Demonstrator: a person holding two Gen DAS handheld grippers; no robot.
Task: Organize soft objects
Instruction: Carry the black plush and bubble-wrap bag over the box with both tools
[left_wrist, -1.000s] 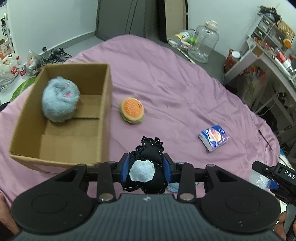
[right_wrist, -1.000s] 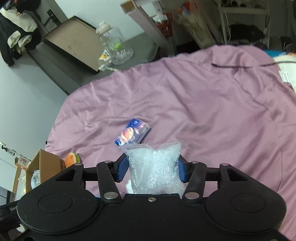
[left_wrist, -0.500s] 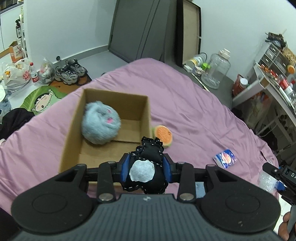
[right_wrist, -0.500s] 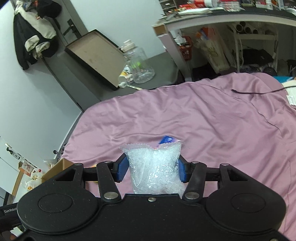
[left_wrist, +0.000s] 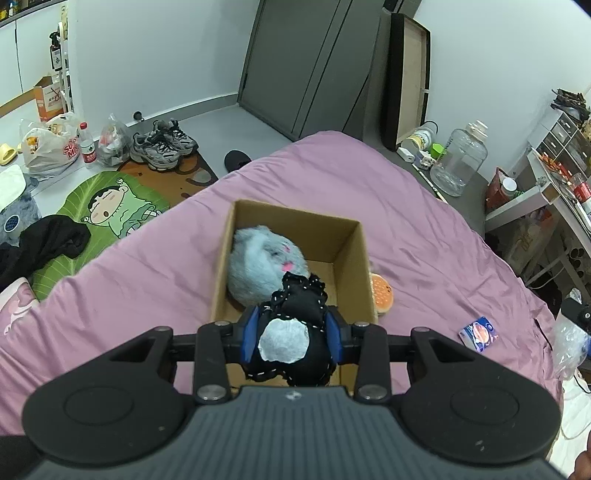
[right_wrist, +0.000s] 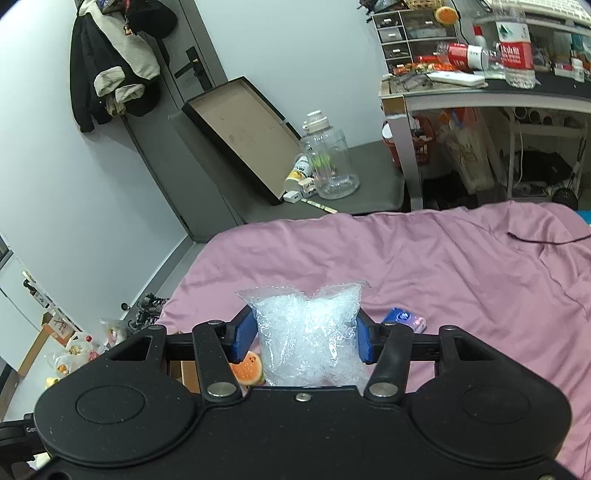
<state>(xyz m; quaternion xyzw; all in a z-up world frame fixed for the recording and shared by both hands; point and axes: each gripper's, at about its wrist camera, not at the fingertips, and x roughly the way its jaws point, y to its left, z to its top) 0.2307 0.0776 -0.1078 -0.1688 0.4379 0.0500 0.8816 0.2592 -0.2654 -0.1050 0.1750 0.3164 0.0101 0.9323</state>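
Centrally, my left hand-held gripper (left_wrist: 291, 330) pinches a black plush (left_wrist: 295, 332) above the cardboard box (left_wrist: 364, 273), ready for dropping in. My right hand-held gripper (right_wrist: 306, 338) clamps a clear crinkly bag (right_wrist: 308, 332), kept aside at lower centre.

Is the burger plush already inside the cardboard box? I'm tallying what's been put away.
No, the burger plush lies on the purple sheet just outside the cardboard box, against its right wall.

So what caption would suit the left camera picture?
Left gripper holds a black plush toy above a cardboard box containing a grey fluffy toy.
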